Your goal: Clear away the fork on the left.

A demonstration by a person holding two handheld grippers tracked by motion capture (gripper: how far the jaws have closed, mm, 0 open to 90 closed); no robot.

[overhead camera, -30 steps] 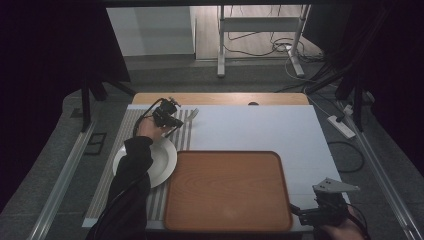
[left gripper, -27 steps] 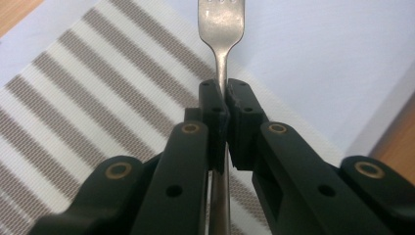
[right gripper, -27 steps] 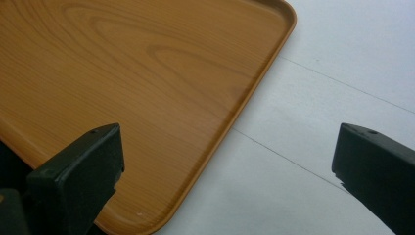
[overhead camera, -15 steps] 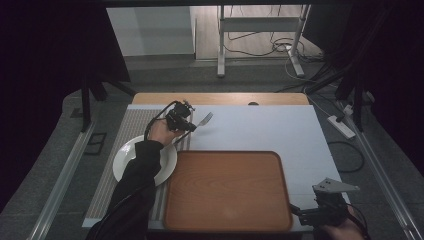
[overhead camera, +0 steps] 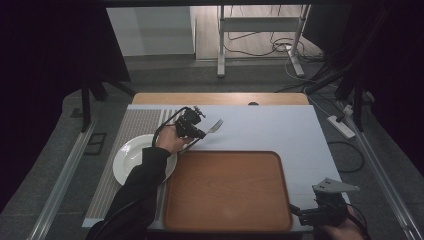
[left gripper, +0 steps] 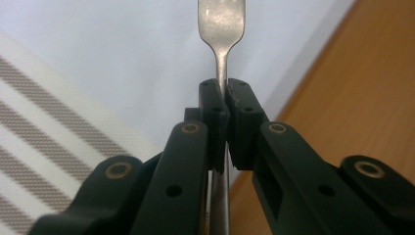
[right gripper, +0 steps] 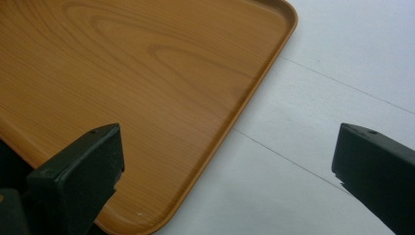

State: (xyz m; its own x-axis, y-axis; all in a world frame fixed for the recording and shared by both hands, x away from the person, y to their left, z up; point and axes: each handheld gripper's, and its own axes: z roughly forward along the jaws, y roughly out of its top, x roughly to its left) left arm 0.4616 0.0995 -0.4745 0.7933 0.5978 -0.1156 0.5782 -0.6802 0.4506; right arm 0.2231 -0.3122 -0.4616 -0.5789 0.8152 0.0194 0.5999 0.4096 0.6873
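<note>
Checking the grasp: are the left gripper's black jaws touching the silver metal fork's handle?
Touching. In the left gripper view, the left gripper has both jaws closed against the silver metal fork, its thin handle pinched between them with no gap.

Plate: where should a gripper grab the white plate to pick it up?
Probably by its rim. The plate lies flat and shallow on the striped mat, so the raised edge is all that two jaws could pinch. Its far-left edge looks easiest: the person's sleeve covers the near-right part and the tray sits close on that side. The left gripper holds the fork.
</note>
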